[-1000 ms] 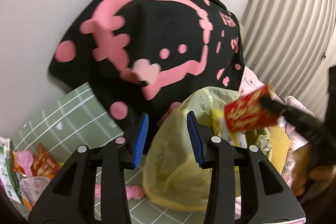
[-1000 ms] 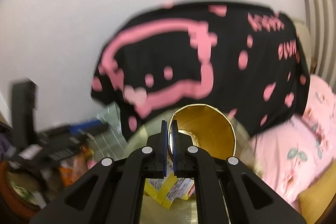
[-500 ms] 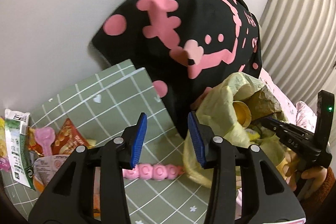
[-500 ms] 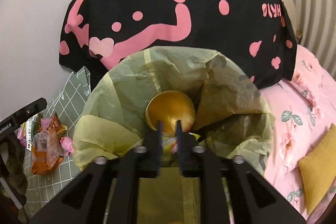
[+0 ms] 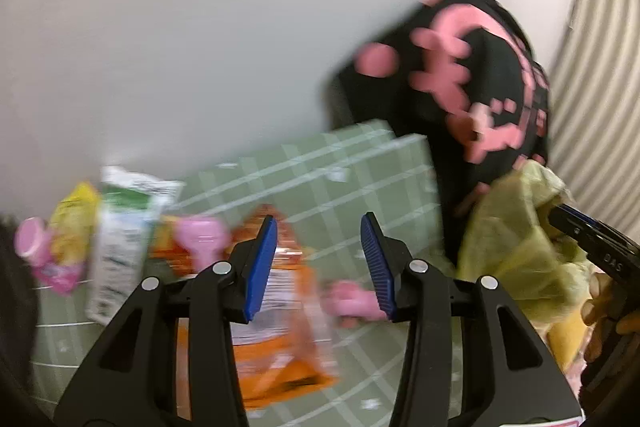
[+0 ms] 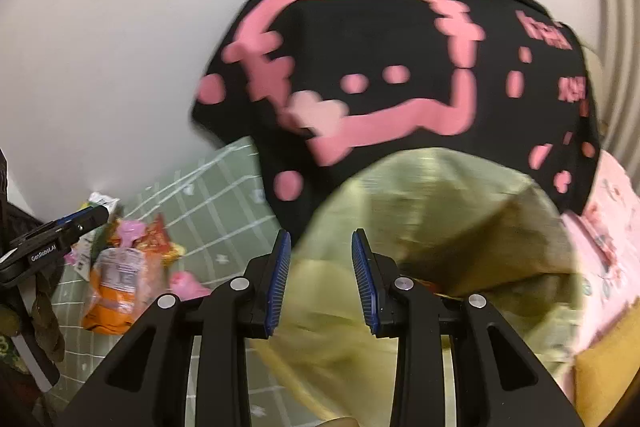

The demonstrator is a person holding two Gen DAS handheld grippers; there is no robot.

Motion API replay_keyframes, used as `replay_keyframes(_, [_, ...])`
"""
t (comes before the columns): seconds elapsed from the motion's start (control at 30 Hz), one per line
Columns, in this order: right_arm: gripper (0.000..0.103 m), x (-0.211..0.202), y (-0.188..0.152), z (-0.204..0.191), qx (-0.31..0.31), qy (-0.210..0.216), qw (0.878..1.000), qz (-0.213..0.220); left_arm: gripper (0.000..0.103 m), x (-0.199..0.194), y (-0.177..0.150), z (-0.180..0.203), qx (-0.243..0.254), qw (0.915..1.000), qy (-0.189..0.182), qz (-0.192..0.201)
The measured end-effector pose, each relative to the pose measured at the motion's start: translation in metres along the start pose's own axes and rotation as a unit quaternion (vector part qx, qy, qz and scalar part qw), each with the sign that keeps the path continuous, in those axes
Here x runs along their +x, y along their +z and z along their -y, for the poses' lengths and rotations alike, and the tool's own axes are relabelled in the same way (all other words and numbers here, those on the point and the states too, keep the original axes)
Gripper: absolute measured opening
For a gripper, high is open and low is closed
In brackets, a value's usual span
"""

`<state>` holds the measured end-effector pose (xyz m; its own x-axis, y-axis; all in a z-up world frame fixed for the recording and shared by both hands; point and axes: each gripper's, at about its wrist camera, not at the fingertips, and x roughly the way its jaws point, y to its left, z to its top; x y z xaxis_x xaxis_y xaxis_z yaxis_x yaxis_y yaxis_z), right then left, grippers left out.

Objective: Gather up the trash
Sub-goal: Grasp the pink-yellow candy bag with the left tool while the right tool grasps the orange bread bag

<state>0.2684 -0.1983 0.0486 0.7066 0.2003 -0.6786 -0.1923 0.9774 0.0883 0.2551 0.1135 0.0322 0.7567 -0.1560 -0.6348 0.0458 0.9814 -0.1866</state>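
Trash is lying in a loose cluster on the green checked mat, toward its left edge, and the left claw is hanging just above it with its jaws partly open and nothing between the pads, which reads as lining up for the next pickup. Nearest, under that claw, an orange snack packet is lying flat with a pink toy-like piece just beside it on the right; further left a white and green carton and a yellow wrapper are standing near the mat's far left edge. To the right, the yellow-green trash bag is sitting open-mouthed off the mat's right edge, likely so each piece can simply be dropped in. The right claw is hovering at the bag's near rim; its jaws have just been opening and are standing apart, empty. Behind everything a black and pink garment is draping against the wall. The left wrist view is showing the litter close but blurred, with the bag only at its margin; the right wrist view is looking into the bag's mouth and is catching the left claw from outside, over the pile.
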Motion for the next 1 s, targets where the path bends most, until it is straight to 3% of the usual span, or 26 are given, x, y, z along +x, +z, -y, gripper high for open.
replay_keyframes(0.17, [0.031,0.025,-0.003,-0.04,-0.02,0.033,0.999,-0.016,0.042,-0.017,-0.011,-0.068,-0.043,0.9962,0.073,0.018])
replay_keyframes(0.33, [0.036,0.049,-0.008,-0.073,-0.033,0.059,0.997,-0.03,0.042,-0.026,-0.025,-0.13,-0.078,0.987,0.139,0.018])
replay_keyframes(0.5, [0.038,0.069,-0.015,-0.107,-0.044,0.086,0.994,-0.045,0.042,-0.03,-0.034,-0.173,-0.091,0.9792,0.181,0.015])
replay_keyframes(0.63, [0.05,0.084,-0.027,-0.138,-0.062,0.121,0.989,-0.063,0.042,-0.035,-0.047,-0.202,-0.137,0.9723,0.189,0.012])
replay_keyframes(1.0, [0.05,0.105,-0.049,-0.212,-0.12,0.166,0.973,-0.11,0.042,-0.055,-0.071,-0.218,-0.167,0.9683,0.186,0.009])
